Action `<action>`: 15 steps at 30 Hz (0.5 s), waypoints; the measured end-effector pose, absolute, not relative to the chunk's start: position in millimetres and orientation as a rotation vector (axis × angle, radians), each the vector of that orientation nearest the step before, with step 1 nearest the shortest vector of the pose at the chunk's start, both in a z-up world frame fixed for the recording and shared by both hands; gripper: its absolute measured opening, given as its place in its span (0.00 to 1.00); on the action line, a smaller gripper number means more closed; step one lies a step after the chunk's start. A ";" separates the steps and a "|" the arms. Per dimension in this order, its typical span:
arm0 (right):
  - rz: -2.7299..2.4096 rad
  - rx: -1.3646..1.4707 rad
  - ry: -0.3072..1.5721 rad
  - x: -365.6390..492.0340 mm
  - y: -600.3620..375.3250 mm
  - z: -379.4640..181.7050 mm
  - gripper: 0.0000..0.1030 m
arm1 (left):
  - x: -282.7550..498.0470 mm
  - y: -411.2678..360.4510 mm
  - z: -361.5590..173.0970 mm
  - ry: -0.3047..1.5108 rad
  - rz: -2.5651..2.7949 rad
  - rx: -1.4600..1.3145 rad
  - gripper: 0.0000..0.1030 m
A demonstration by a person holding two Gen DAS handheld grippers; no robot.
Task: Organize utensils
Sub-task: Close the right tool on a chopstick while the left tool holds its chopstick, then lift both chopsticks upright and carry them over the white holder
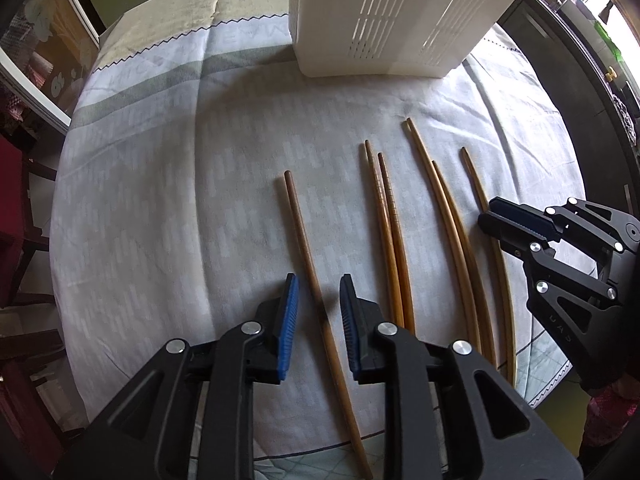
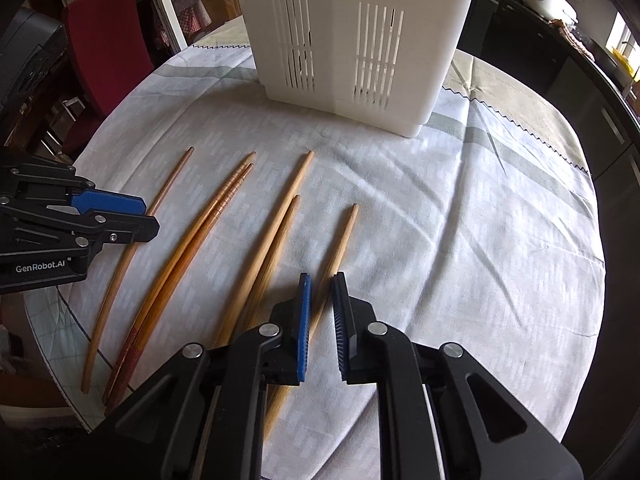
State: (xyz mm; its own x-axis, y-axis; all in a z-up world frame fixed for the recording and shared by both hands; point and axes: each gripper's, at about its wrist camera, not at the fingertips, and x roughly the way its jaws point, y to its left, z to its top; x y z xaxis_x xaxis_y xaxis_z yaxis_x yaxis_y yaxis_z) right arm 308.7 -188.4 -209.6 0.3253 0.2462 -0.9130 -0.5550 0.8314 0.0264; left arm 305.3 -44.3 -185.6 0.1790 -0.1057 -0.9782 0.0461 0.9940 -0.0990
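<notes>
Six wooden chopsticks lie on a pale patterned cloth (image 1: 180,200), long axes running bottom to top of both frames, thin tips toward the white slotted plastic holder (image 1: 384,20) at top centre. In the left wrist view the leftmost stick (image 1: 308,256), darker brown, round and smooth, lies alone and passes between the left gripper (image 1: 318,292) fingers, which stand apart around it; contact unclear. Centre pair (image 1: 390,232) lies side by side, one with ringed grooves near the tip. Right of them a lighter pair (image 1: 452,224), then a single stick (image 1: 476,178) under the right gripper (image 1: 494,220) at right edge. In the right wrist view the right gripper (image 2: 320,292) has blue ribbed pads apart, straddling that rightmost stick (image 2: 342,240); grip unclear.
</notes>
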 end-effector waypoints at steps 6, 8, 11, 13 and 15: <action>0.538 -0.273 1.126 309.2 -196.6 -206.8 0.07 | 310.2 -47.0 -186.1 1.389 -0.114 -0.084 0.06; 0.546 -0.243 1.114 308.8 -202.1 -201.7 0.07 | 310.2 -44.4 -182.2 1.365 -0.108 -0.085 0.05; 0.558 -0.197 1.074 305.2 -213.0 -185.5 0.07 | 309.2 -39.8 -168.1 1.319 -0.110 -0.094 0.05; 0.567 -0.166 1.039 301.2 -221.3 -171.2 0.07 | 307.3 -38.2 -154.4 1.277 -0.117 -0.085 0.05; 0.569 -0.140 0.997 295.8 -229.8 -155.0 0.07 | 304.6 -37.6 -139.4 1.235 -0.124 -0.081 0.05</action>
State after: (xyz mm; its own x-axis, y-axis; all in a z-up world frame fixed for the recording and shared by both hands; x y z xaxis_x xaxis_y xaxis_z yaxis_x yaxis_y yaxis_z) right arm 295.8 -229.8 -155.0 0.4113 0.3884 -0.8246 -0.5129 0.8465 0.1429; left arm 304.6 -37.6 -139.4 0.3236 -0.1386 -0.9360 0.0505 0.9903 -0.1291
